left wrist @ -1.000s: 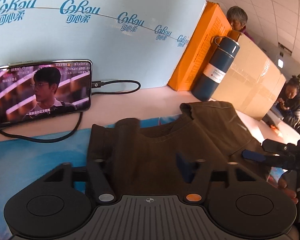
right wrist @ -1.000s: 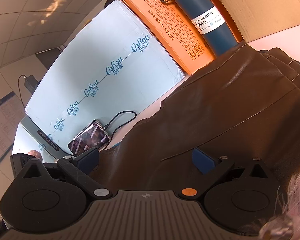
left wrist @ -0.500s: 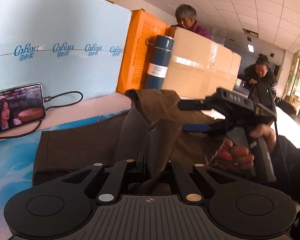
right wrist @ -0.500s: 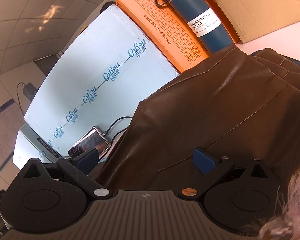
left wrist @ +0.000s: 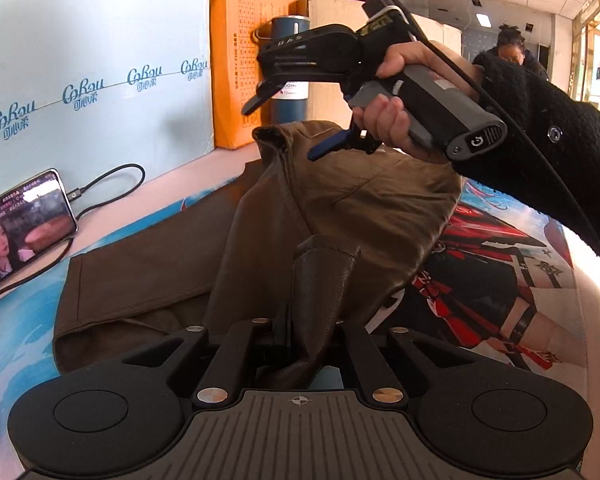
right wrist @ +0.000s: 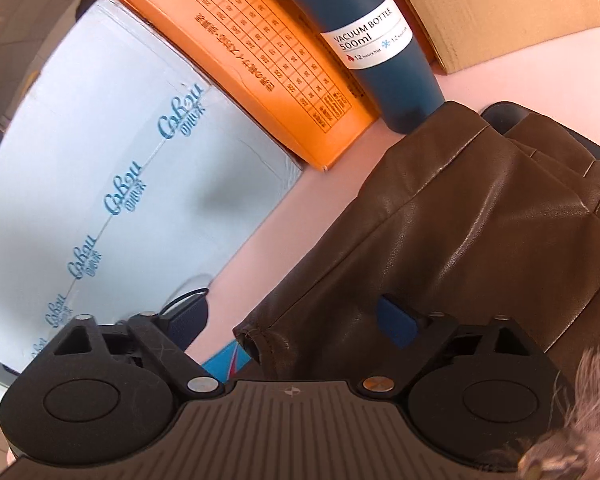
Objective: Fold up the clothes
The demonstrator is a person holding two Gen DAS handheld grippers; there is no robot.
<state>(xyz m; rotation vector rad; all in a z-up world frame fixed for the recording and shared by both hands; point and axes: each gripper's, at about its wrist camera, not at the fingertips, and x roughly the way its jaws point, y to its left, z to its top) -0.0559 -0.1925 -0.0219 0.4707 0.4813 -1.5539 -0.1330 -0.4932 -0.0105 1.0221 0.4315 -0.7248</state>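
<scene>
Here, glossy brown garment [left wrist: 364, 200], bunched.

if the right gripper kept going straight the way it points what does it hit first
Probably the brown garment, which fills the path between the open right gripper fingers. The blue vacuum bottle stands beyond it; depth is unclear.

A blue vacuum bottle [right wrist: 384, 46] labelled "VACUUM BOTTLE 500ml" stands against an orange box; left of it, a pale-blue panel [left wrist: 96, 80] repeats "CoRou".
</scene>
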